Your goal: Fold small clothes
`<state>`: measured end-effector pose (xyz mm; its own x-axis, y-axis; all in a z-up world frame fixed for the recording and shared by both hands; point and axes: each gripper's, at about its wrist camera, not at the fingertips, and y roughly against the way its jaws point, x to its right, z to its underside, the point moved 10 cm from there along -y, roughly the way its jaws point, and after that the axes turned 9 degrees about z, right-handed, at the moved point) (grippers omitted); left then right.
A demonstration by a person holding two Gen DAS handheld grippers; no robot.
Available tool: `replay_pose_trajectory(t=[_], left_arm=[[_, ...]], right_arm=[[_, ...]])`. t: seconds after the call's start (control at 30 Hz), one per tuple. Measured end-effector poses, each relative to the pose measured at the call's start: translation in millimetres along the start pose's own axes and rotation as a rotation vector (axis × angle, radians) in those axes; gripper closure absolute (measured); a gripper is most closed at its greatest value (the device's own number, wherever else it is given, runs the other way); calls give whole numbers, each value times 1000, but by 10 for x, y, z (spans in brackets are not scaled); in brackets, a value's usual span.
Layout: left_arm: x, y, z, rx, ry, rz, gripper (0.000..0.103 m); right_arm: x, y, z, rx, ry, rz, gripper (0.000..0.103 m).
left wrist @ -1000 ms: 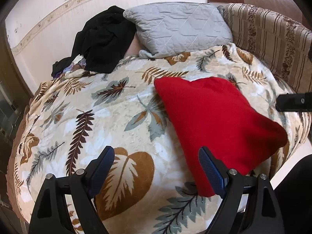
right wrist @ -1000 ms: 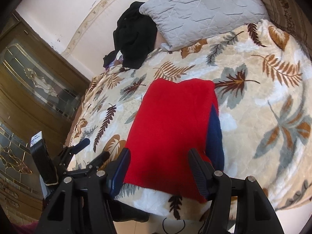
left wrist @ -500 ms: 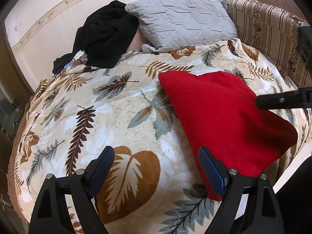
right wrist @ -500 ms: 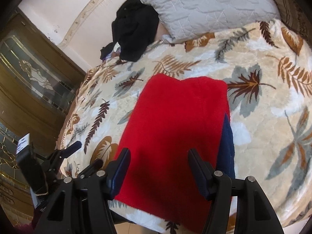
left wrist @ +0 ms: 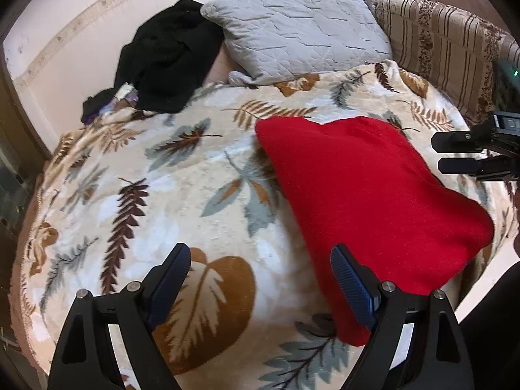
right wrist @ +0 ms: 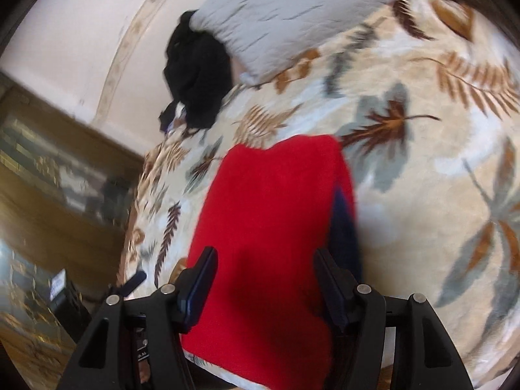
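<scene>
A folded red garment (left wrist: 367, 195) lies flat on the leaf-patterned blanket (left wrist: 182, 195) near the bed's front edge. In the right wrist view the red garment (right wrist: 273, 227) shows a dark blue layer (right wrist: 344, 224) along its right side. My left gripper (left wrist: 260, 279) is open and empty above the blanket, just left of the garment's near corner. My right gripper (right wrist: 263, 282) is open, jaws spread over the garment's near part, holding nothing. The right gripper's fingers also show in the left wrist view (left wrist: 468, 152) beyond the garment's right edge.
A grey quilted pillow (left wrist: 299, 29) and a heap of black clothes (left wrist: 169, 55) lie at the head of the bed. A striped cushion (left wrist: 442, 45) stands at the back right. A wooden cabinet with glass panels (right wrist: 48, 195) stands left of the bed.
The right gripper has moved forward over the red garment and tilted, its view now blurred. The left gripper has shifted slightly; the garment lies as before.
</scene>
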<state>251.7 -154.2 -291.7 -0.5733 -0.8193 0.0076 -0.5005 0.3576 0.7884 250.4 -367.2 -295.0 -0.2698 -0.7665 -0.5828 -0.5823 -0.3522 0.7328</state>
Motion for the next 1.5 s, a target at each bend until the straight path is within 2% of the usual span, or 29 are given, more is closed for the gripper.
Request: replay_pose_trajectory(t=[0.2,0.3,0.47,0.53,0.6,0.73,0.87,0.93,1.0,1.1,1.23,1.4,1.5], left_arm=[[72,-134,-127,-71,83,207,15],[144,-305,-181,-142,151,357,15],[300,-518,-185,-200,191,501,15],[386,-556,-156,-215,222,584,15],[479,-589,-148,-235,231,640,15],[601,-639,-174,-225,195,635,15],[605,-689,-216,-207,227,651,15],[582,-707,-232,-196,242,655,15],[549,-701,-260,-180,260,658,17],[511,-670,-287,-161,251,649,25],[485,-583,-347,-130,213,623,48],[319,-389,-454,-68,200,590,52],[155,-163,-567,5,190,556,52]], right_arm=[[355,-120,-85,-79,-134,-33,30],[455,-191,-108,-103,-149,-30,29],[478,-434,-69,-195,-164,-60,29],[424,-541,-27,-225,-142,-72,27],[363,-574,-30,-222,-125,-97,18],[241,-665,-44,-228,-116,-145,16],[54,-803,-33,-233,-73,-151,19],[-25,-864,-28,-232,-67,-151,23],[-88,-889,-6,-249,-69,-175,36],[-173,-846,-3,-222,-34,-160,46],[-268,-757,-38,-181,-3,-145,54],[-520,-633,-81,-128,37,-169,57],[-740,-522,-147,-72,59,-218,58]])
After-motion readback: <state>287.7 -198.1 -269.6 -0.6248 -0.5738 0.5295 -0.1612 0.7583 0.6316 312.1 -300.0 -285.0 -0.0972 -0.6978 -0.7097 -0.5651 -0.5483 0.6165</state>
